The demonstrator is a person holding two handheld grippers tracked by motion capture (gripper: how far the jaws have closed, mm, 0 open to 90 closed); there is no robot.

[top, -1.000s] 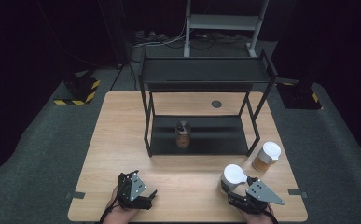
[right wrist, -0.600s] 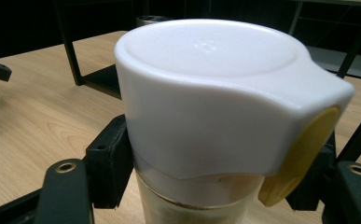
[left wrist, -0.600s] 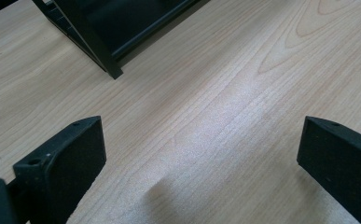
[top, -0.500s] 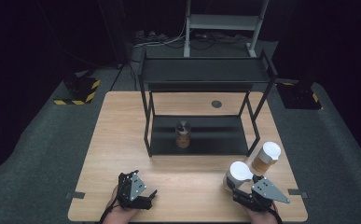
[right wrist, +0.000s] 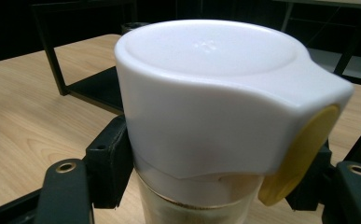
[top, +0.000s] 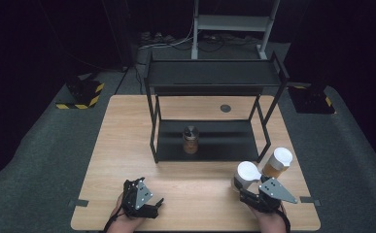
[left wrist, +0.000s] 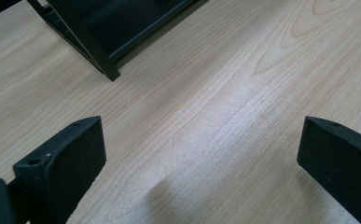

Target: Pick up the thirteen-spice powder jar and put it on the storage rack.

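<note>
Gripping a white-lidded jar (right wrist: 206, 116) just under its cap, the right gripper (top: 253, 191) has both black jaws pressed against the clear glass body, one on each side. The jar reads as rigid and probably fragile; smooth glass is likely slippery, and its brownish contents suggest moderate weight. The hold below the overhanging white cap looks sound, since the lid's rim would stop the jar sliding down through the jaws. A yellow tab sits on one side of the cap and is best left untouched. The right hand lies low at the table's near edge, gripper pointing forward toward the black shelf rack (top: 210, 77). The held jar stands in front of the rack's right front leg, just beside a second white-lidded jar (top: 278, 162). The left gripper (top: 149, 206), jaws spread wide over bare wood, rests well left of the rack's front. A small dark-lidded jar (top: 191, 140) stands on the rack's lower shelf.
</note>
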